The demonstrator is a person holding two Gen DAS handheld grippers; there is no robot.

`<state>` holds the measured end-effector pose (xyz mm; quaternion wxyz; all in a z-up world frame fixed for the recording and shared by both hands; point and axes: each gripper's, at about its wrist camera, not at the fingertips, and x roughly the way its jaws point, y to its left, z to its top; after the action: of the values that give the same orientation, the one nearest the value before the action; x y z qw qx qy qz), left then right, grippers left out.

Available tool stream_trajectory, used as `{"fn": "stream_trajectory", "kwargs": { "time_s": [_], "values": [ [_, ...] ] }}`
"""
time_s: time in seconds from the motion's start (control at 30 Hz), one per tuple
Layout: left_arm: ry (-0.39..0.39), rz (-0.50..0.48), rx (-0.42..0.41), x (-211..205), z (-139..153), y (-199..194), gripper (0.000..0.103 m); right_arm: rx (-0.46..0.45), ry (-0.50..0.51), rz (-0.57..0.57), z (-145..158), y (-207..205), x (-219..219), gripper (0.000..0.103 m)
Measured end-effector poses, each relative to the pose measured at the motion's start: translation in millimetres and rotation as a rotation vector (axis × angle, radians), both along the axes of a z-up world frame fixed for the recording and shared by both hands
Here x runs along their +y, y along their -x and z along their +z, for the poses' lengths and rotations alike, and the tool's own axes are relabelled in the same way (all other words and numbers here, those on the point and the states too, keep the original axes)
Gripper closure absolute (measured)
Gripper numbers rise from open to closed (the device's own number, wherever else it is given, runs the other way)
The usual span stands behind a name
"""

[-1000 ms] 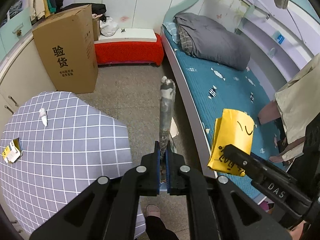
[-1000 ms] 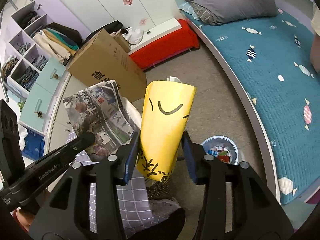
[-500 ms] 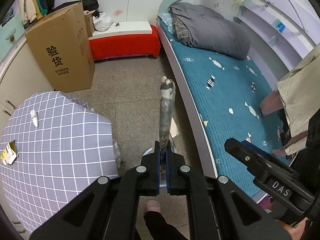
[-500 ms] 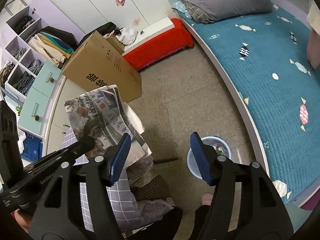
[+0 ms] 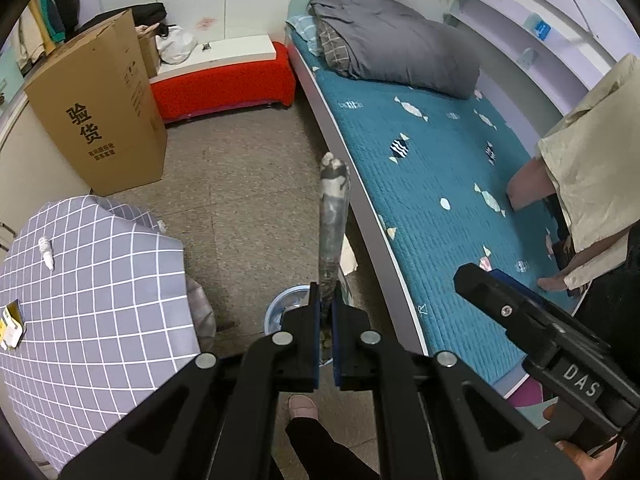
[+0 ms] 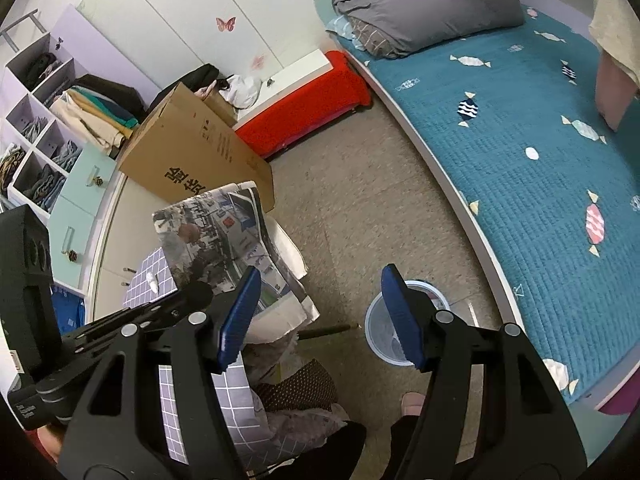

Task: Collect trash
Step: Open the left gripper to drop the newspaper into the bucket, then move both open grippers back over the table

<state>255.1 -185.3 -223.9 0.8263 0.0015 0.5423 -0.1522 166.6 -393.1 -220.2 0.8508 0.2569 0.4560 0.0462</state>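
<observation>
My left gripper (image 5: 326, 300) is shut on a folded newspaper (image 5: 332, 216), seen edge-on and sticking up. The right wrist view shows its printed face (image 6: 224, 236) held by the left gripper above the table. A small blue-rimmed trash bin (image 6: 390, 334) stands on the floor by the bed; it also shows just beyond my left fingers (image 5: 280, 308). My right gripper (image 6: 320, 312) is open and empty, above the floor with its right finger over the bin.
A grey checked table (image 5: 92, 300) carries a white tube (image 5: 47, 250) and a yellow packet (image 5: 10, 322). A big cardboard box (image 5: 104, 108), a red bench (image 5: 224, 80) and a teal bed (image 5: 440, 200) ring the floor. A person's foot (image 5: 304, 406) is below.
My right gripper opened and let go of the yellow paper cup, which is gone from view. Both grippers shifted toward the bin, and the left keeps the newspaper.
</observation>
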Motion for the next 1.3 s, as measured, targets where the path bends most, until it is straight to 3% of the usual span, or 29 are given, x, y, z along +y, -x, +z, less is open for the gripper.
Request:
{"fn": "stream_trajectory", "kwargs": {
  "time_s": [0.4,0.43,0.47,0.5,0.57,0.97,1.3],
  "values": [
    [0.009,-0.045,0.008,-27.7,-0.2,-9.5,0.094,-0.031,0.005,-0.048,6.3,6.5,-21.1,0.039],
    [0.011,-0.043,0.013,-28.3,-0.8,-11.0,0.091,-0.034,0.007,-0.054,6.8,7.1,-23.7,0.039],
    [0.016,-0.044,0.017,-28.6,-1.5,-11.9,0.081,-0.033,0.006,-0.056,6.4,6.7,-25.7,0.039],
    [0.016,-0.042,0.017,-29.9,-2.2,-12.5,0.064,-0.030,0.004,-0.058,5.7,6.3,-27.7,0.039],
    [0.004,-0.032,0.001,-31.5,-1.2,-12.0,0.056,-0.026,0.001,-0.062,4.9,4.9,-31.0,0.039],
    [0.001,-0.013,-0.006,-25.5,1.5,-7.8,0.050,-0.025,-0.004,-0.020,3.9,0.5,-23.3,0.039],
    [0.001,0.116,-0.028,28.6,10.7,1.4,0.047,-0.037,-0.002,0.110,6.8,-11.0,24.6,0.039]
  ]
}}
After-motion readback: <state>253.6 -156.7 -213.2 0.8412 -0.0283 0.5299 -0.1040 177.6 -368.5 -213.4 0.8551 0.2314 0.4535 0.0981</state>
